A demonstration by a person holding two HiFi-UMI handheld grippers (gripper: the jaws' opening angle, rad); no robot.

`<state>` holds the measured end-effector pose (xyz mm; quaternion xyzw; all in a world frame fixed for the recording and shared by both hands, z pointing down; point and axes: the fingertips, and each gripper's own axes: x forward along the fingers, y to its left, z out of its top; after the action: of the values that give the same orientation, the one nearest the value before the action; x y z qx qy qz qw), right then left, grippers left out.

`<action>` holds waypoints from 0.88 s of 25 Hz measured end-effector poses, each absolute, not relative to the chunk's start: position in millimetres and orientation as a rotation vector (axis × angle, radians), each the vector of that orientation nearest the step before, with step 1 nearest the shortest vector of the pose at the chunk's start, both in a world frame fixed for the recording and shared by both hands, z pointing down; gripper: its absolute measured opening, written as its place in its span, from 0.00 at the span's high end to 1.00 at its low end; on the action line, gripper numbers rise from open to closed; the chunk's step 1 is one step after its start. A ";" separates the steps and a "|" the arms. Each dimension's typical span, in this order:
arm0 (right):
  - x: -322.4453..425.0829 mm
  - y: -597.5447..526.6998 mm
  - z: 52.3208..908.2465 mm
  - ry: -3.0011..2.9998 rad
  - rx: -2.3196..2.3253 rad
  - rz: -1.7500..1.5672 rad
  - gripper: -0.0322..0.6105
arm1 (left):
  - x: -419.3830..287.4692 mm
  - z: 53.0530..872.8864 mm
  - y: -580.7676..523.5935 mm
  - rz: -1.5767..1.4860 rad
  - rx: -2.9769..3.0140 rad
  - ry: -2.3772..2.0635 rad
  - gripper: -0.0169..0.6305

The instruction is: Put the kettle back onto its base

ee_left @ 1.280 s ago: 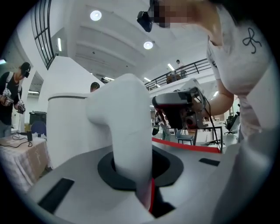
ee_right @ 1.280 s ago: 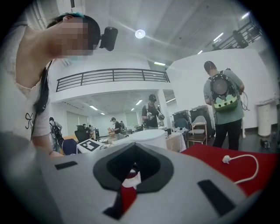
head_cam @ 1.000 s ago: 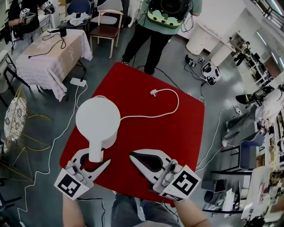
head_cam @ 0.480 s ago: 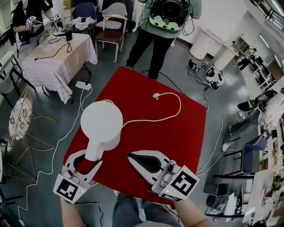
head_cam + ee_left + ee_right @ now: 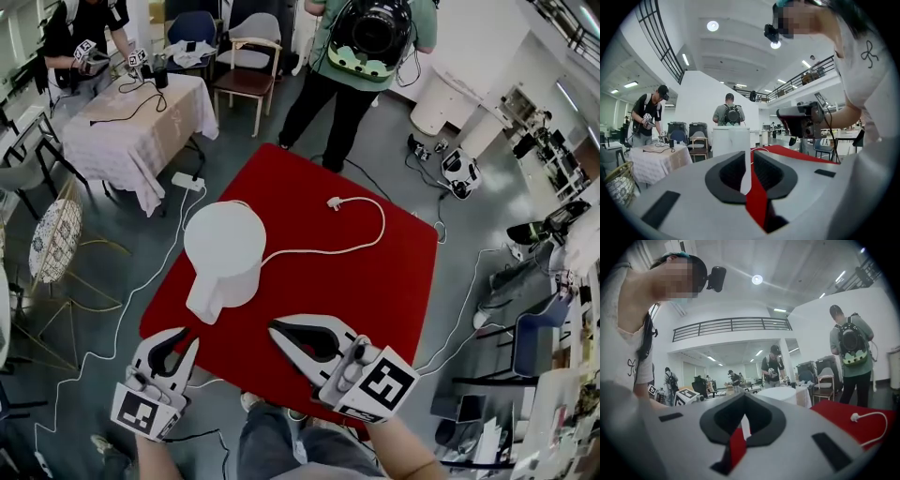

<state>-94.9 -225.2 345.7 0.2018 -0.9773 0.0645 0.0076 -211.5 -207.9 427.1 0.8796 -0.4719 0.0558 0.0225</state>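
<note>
Head view: a white kettle (image 5: 223, 246) stands upright on the left half of a red tabletop (image 5: 375, 281), its handle (image 5: 205, 305) pointing toward the near edge. What it stands on is hidden under its body. A white cord (image 5: 356, 246) runs out from under the kettle's right side and curves across the red surface to a loose plug (image 5: 335, 202) near the far edge. The left gripper (image 5: 183, 342) is at the near-left edge of the tabletop, just short of the handle and not touching it. The right gripper (image 5: 274, 327) lies over the near middle of the tabletop, to the right of the handle and also clear of it. A person with a backpack (image 5: 370, 47) stands beyond the far edge. Left gripper view: the left gripper (image 5: 746, 157) points at the kettle (image 5: 731, 140), which shows beyond a narrow slit between the dark fingers (image 5: 726, 173). The fingers are closing, with nothing between them. The right gripper (image 5: 801, 122) shows at the right, above the red tabletop (image 5: 797, 153). Right gripper view: the fingers of the right gripper (image 5: 743, 397) meet at their tips and hold nothing. The kettle (image 5: 780, 394) shows beyond them, and the plug (image 5: 855, 417) lies on the tabletop (image 5: 839, 416) to the right.
</note>
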 end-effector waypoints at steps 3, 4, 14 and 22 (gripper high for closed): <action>-98.0 -212.2 344.0 -3.066 0.582 0.197 0.94 | -194.6 410.4 -196.1 0.123 2.732 -1.486 0.95; -98.4 -207.2 343.9 -3.067 0.562 0.195 0.94 | -188.2 404.0 -191.8 0.115 2.737 -1.494 0.96; -90.4 -156.5 329.3 -3.059 0.468 0.096 0.94 | -134.8 333.3 -140.8 0.088 2.683 -1.684 0.96; -68.3 -100.7 312.4 -3.087 0.337 0.075 0.94 | -108.2 299.3 -91.5 0.026 2.582 -1.809 0.96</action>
<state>-68.3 -100.7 312.4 0.1086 -0.9936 0.0243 0.0174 -108.2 -91.5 299.3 0.8190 -0.5738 0.0083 -0.0054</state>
